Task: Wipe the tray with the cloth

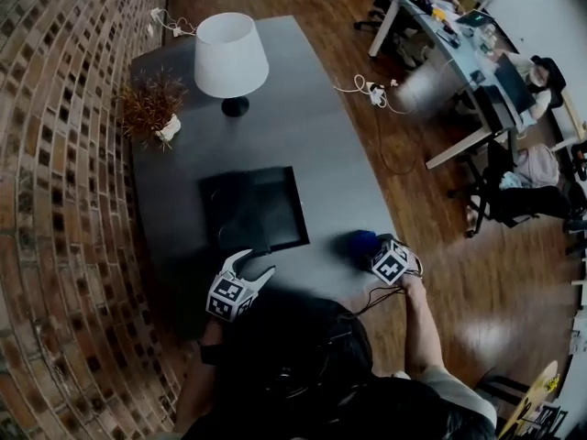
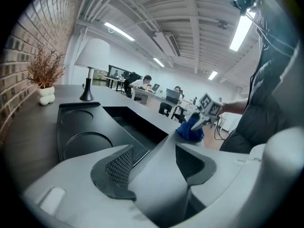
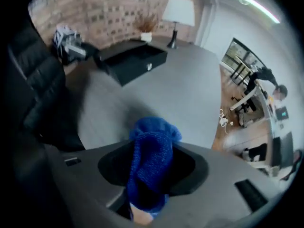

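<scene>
Grey table [image 1: 339,172], black tray [image 1: 252,211], right tool [image 3: 153,166] clutching bunched blue cloth [image 3: 151,139], left tool [image 2: 154,163] agape.

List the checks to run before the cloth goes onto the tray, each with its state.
1. Grip: the right tool holds the blue cloth: ok.
2. Cloth over the tray: not ok; it sits to the tray's right, near the table edge.
3. The tray bare of items: ok.
4. The left tool steadying the tray: cannot tell; jaws apart at its near corner.
5. The lamp and plant apart from tray: ok.
</scene>
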Demonstrator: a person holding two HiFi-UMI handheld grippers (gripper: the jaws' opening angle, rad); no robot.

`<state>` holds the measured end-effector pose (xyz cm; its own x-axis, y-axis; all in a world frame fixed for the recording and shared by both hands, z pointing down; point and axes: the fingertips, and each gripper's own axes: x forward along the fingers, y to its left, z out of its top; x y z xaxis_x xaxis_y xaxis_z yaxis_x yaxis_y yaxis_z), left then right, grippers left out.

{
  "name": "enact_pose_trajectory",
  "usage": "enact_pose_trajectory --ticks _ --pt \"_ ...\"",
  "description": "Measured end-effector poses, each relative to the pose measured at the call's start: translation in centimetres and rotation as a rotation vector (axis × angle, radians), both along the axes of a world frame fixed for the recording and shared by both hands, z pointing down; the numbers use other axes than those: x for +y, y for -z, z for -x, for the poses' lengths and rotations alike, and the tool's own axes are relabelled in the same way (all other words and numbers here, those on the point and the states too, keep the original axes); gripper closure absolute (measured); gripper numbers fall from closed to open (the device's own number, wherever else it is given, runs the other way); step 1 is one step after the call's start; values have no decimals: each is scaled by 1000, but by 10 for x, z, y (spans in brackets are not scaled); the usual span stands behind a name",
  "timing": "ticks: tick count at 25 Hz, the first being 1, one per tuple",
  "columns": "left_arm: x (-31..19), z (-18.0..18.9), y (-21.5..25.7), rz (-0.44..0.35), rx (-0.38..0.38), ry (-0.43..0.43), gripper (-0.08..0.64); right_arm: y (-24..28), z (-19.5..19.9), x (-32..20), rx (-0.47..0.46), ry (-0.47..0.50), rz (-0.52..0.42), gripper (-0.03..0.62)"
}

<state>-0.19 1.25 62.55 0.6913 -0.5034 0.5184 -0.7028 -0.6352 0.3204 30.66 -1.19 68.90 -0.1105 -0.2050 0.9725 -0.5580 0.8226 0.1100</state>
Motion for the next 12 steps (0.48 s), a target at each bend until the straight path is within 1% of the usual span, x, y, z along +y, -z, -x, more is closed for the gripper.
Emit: enact_pose_trajectory --ticks 1,2,3,4,5,6,7,8,9,10,12 --pt "0 2 1 2 18 2 296 -6 -1 6 73 29 4 367" --pt "-2 6 3 0 47 19 295 -2 1 5 106 48 -9 321" --pt "-6 14 8 -7 93 56 296 8 6 0 94 55 -31 279" --pt "-10 25 18 -17 155 113 295 20 14 -8 54 52 -56 267" --pt "-15 39 28 -27 223 183 296 35 21 -17 3 44 -83 198" --pt "-19 55 37 -35 285 260 296 50 29 -26 -51 33 -110 179" --pt "-23 74 43 -39 330 336 296 64 39 -34 -111 21 -136 179" --pt "-28 93 45 -41 358 405 296 77 51 -41 -187 7 -154 179" --pt "-33 111 43 -38 375 465 296 88 67 -47 -286 -11 -158 179" --pt "-38 127 39 -27 389 513 296 95 88 -51 -410 -37 -140 180" --pt "-51 147 28 17 421 573 296 95 140 -54 -676 -112 -39 181"
